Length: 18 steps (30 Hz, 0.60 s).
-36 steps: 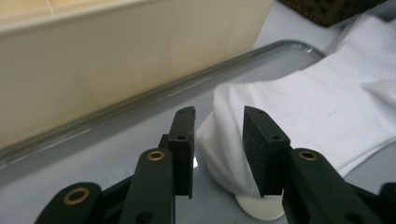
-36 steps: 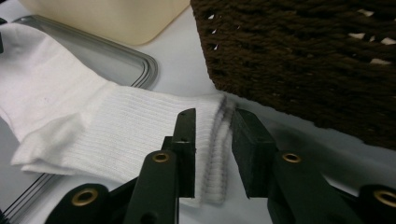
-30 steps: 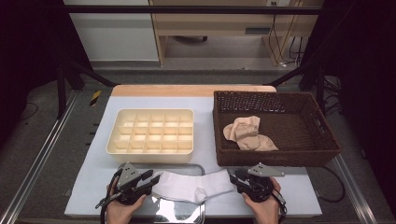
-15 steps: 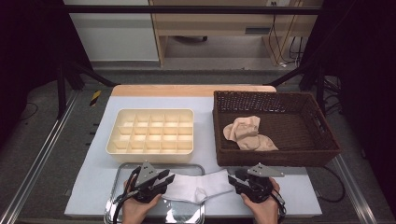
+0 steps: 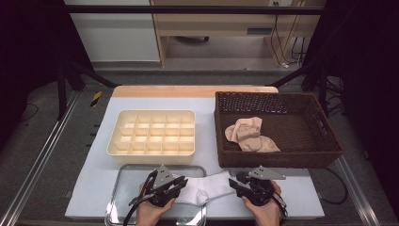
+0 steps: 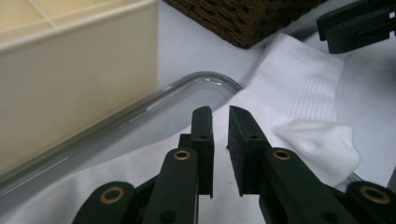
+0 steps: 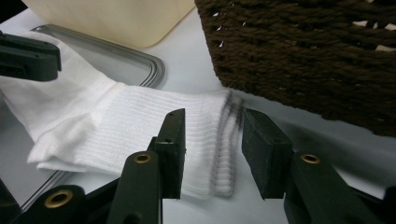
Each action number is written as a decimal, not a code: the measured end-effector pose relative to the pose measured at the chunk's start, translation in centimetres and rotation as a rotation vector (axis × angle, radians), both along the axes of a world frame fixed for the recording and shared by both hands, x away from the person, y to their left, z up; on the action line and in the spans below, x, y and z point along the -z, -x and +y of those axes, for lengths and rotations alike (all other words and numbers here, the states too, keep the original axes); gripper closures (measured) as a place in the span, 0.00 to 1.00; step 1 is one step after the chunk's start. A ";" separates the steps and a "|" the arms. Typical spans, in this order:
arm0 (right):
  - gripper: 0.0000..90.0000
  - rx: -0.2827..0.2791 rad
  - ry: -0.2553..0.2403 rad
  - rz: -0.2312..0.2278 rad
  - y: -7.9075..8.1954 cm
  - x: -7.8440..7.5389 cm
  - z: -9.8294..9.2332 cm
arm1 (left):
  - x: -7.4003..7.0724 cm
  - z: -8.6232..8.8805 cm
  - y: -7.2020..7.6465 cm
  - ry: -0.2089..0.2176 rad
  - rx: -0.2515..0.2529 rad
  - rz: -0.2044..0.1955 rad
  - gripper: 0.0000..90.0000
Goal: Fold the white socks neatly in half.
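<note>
Folding of a white sock (image 5: 207, 187) under way at the 6 o'clock edge of the bench, toe end on a clear tray (image 5: 123, 188), ribbed cuff reaching toward 3 o'clock off the tray rim onto the bench cover. Left gripper (image 6: 219, 122) over the toe half, jaws just drawn nearly together with a thin gap between, nothing visibly pinched, sock fabric lying beneath them. Right gripper (image 7: 212, 135) at the cuff, jaws just eased apart and straddling the ribbed edge without pressing it, so released. Heel already doubled into a small fold at the sock's 5 o'clock side in the left gripper view. Judged early to midway: sock flattened and laid out, no grip taken at either end, fold or roll not yet completed. Cream divided organizer (image 5: 153, 139) at 11 o'clock of the sock with every cell unfilled. Two beige socks (image 5: 249, 136) in the brown wicker basket (image 5: 329, 146) at 1 o'clock, untouched. Left to do, likely: finish the fold, place it in a cell, then handle the basket's socks
</note>
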State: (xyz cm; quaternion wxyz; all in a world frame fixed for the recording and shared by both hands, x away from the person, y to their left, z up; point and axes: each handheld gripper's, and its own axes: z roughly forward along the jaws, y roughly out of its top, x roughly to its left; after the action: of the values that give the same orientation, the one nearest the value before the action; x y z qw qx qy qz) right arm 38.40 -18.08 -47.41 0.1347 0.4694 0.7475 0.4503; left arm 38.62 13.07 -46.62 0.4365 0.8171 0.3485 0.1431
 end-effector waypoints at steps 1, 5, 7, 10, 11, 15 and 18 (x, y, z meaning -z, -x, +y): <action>0.67 -0.002 0.003 0.004 0.0 0.1 0.1 | 0.2 -0.2 0.0 -0.001 0.002 0.007 0.89; 0.67 -0.008 0.015 0.013 0.2 0.4 0.1 | 0.7 -0.7 0.2 -0.020 0.021 0.015 0.90; 0.67 -0.009 0.024 0.029 0.1 0.7 0.3 | 0.8 -0.9 0.3 -0.022 0.027 0.017 0.91; 0.69 -0.001 0.037 0.055 0.0 1.1 0.5 | 1.1 -1.2 0.5 -0.026 0.037 0.026 0.92; 0.70 -0.003 0.043 0.059 -0.1 1.2 0.5 | 1.2 -1.3 0.5 -0.030 0.040 0.030 0.92; 0.72 0.000 0.050 0.068 -0.2 1.4 0.8 | 1.4 -1.5 0.4 -0.038 0.047 0.038 0.93; 0.75 0.009 0.053 0.076 -0.2 1.3 1.0 | 1.4 -1.6 0.5 -0.042 0.050 0.044 0.93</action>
State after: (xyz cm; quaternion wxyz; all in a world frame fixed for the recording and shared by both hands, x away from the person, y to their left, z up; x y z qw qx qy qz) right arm 38.56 -17.11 -48.73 0.1208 0.4858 0.7616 0.4115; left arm 38.13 11.46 -48.04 0.4150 0.8373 0.3346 0.1214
